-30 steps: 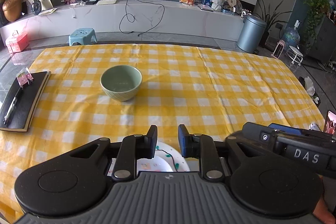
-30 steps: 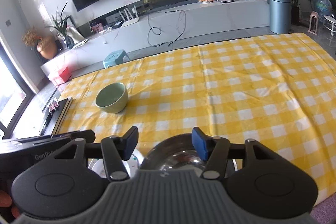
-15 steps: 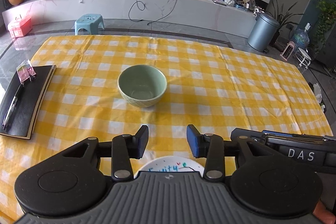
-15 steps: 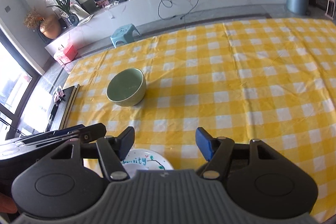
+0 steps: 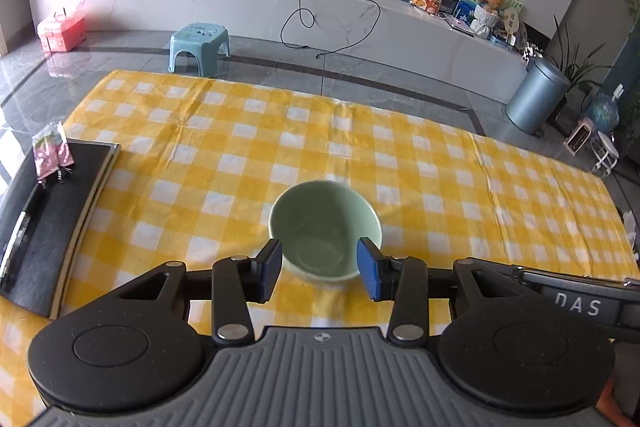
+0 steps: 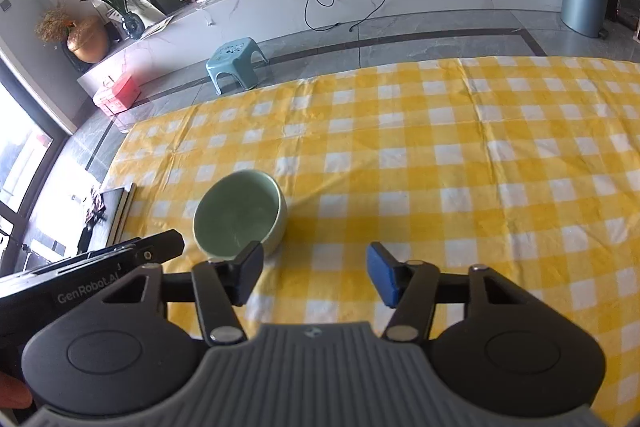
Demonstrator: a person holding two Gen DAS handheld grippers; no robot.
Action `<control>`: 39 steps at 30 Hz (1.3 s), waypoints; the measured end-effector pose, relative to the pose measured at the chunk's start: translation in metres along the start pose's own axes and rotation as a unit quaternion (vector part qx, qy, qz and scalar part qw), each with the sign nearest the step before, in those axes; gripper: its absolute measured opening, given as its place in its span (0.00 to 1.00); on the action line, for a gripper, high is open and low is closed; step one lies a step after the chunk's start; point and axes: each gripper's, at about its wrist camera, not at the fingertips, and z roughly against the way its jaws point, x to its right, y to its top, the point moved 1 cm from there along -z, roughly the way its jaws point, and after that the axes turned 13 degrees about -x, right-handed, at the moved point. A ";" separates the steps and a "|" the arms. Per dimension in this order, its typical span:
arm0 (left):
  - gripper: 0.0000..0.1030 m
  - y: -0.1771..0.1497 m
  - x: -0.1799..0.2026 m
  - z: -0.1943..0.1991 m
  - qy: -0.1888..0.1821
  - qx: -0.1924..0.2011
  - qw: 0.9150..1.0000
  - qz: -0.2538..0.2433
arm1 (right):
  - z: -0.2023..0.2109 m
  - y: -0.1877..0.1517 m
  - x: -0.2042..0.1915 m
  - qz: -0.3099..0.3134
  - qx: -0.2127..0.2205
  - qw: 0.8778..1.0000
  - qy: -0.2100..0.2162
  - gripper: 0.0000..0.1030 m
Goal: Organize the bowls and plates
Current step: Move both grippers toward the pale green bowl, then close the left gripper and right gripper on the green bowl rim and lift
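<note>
A pale green bowl [image 5: 325, 227] stands upright and empty on the yellow checked tablecloth [image 5: 440, 187]. My left gripper [image 5: 319, 273] is open, its two blue-padded fingers on either side of the bowl's near part, apart from it. In the right wrist view the same bowl [image 6: 239, 214] sits ahead and to the left. My right gripper [image 6: 316, 277] is open and empty over bare cloth, to the right of the bowl. The left gripper's body [image 6: 92, 267] shows at the left of that view. The plate and the metal bowl are out of view.
A black notebook [image 5: 48, 223] with a pen and a small pink packet lies at the table's left edge. The right gripper's body [image 5: 560, 291] shows low on the right in the left wrist view. Beyond the table are a blue stool [image 5: 199, 47] and a grey bin [image 5: 536, 99].
Both grippers have moved forward over the table toward the green bowl. The white plate and the metal bowl have dropped out of view. The left fingers now flank the bowl.
</note>
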 end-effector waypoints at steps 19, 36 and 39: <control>0.28 0.023 -0.046 -0.082 0.001 -0.072 0.994 0.082 | -0.102 0.043 -0.038 -0.033 -0.078 0.996 0.009 0.22; 0.10 0.020 -0.041 -0.087 -0.011 -0.082 0.993 0.086 | -0.112 0.039 -0.029 -0.048 -0.100 0.994 0.022 0.13; 0.10 0.015 -0.040 -0.079 -0.017 -0.081 0.992 0.091 | -0.104 0.035 -0.027 -0.058 -0.096 0.993 0.030 0.11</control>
